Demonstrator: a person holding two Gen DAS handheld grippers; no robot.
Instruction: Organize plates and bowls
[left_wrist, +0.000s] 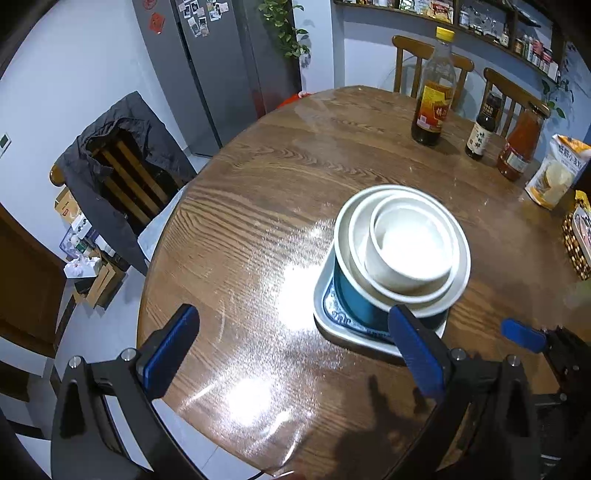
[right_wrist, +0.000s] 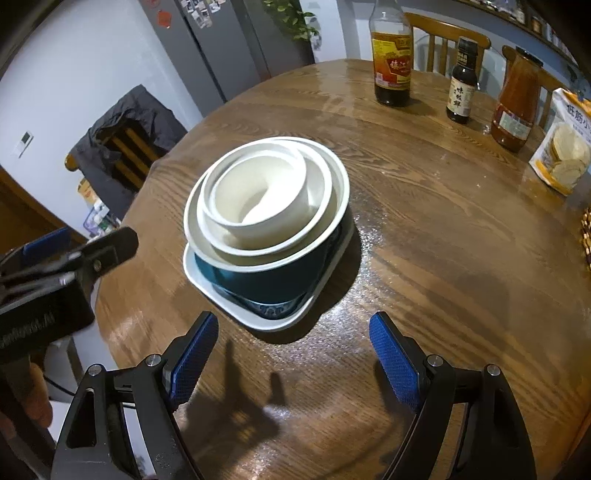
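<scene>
- The stack sits toward the near side of the round wooden bench (right_wrist: 424, 206): a squarish white plate (right_wrist: 284, 319) with a blue pattern at the bottom, a teal bowl (right_wrist: 273, 280) with a white inside standing on it.
- Nested in the teal bowl is a shallow white bowl (right_wrist: 236, 247), and in that a small white bowl (right_wrist: 266, 218), which sits tilted rather than level.
- The left hand-held gripper (left_wrist: 291, 350) hangs above the bench's near edge with its blue pads spread wide, nothing between them. Its right pad (left_wrist: 413, 354) overlaps the plate's near rim in the left wrist view; whether it touches, I cannot tell.
- The right hand-held gripper (right_wrist: 291, 362) is also wide open and empty, just short of the plate, the stack ahead of its gap.
- At the far side of the bench, well apart from the stack, stand a tall dark vinegar bottle (right_wrist: 392, 62), a small dark sauce bottle (right_wrist: 461, 81) and an orange sauce jar (right_wrist: 515, 107), with a flour bag (right_wrist: 563, 147) to the right of them.
- A dark jacket (left_wrist: 110, 155) hangs over a chair to the left, and a grey fridge (left_wrist: 221, 74) stands behind.
</scene>
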